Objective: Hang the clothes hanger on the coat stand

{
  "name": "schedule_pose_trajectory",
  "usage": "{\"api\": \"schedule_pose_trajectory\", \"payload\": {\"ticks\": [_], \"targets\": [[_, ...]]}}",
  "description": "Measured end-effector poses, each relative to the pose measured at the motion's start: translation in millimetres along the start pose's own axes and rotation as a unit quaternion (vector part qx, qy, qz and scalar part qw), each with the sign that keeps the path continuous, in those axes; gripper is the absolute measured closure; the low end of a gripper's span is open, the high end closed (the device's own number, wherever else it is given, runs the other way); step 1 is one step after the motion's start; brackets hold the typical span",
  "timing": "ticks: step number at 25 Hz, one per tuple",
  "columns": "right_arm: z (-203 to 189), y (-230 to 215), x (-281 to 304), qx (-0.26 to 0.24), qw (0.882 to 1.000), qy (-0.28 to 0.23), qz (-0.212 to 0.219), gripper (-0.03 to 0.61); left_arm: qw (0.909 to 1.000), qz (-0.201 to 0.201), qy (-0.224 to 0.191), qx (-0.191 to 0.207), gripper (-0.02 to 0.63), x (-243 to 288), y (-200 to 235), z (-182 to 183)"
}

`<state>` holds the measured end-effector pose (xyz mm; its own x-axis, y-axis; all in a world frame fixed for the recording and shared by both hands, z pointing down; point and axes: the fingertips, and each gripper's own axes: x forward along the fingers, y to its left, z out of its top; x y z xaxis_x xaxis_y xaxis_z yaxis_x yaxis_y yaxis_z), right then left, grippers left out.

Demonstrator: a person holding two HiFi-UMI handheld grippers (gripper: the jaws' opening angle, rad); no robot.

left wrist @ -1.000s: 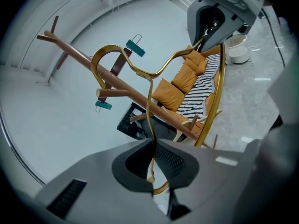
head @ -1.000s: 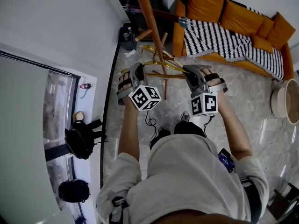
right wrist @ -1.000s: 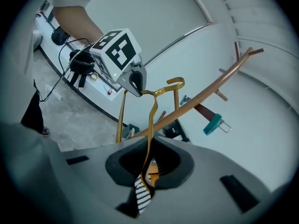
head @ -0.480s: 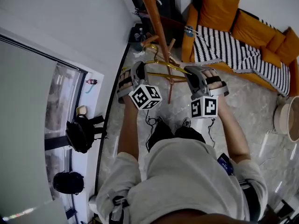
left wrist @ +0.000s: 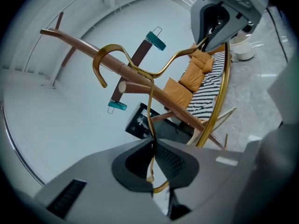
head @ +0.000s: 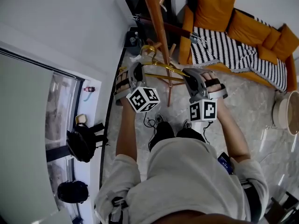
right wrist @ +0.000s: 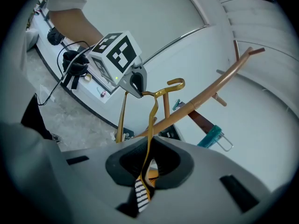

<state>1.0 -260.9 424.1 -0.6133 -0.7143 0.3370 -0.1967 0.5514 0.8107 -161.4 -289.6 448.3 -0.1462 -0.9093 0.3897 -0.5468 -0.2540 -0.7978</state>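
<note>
The thin gold wire clothes hanger (head: 163,67) is up in the air in front of you, carried between your two grippers and not yet on the stand. Your left gripper (head: 136,72) is pinched tight on the wire of one shoulder (left wrist: 150,115). Your right gripper (head: 190,78) is clamped on the opposite shoulder (right wrist: 150,125), with the jaws pressed together on the metal.

The hanger's hook (left wrist: 108,51) is right beside the slim orange-brown wooden pole of the coat stand (left wrist: 77,41). In the left gripper view it curls across the pole just above a short wooden peg (left wrist: 136,87). I cannot tell whether it touches either one.

So the lift and approach look done. What is left, as I judge it, is to seat the hook over a peg, let the weight settle and then release both ends.

Beneath you is a pale marbled stone floor (head: 243,92). An orange sofa (head: 215,3) with a black-and-white striped blanket (head: 224,43) stands behind the stand. There is a white wall on your left, with two black bags (head: 81,141) by the window (head: 58,111).
</note>
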Motion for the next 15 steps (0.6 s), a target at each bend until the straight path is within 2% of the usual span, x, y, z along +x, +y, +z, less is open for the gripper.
{"api": "schedule_pose_trajectory", "payload": {"ticks": [15], "targets": [[-18.0, 20.0, 29.1, 0.017, 0.997, 0.070, -0.034, 0.560, 0.9978, -0.032, -0.056, 0.013, 0.591, 48.0, -18.0, -7.4]]}}
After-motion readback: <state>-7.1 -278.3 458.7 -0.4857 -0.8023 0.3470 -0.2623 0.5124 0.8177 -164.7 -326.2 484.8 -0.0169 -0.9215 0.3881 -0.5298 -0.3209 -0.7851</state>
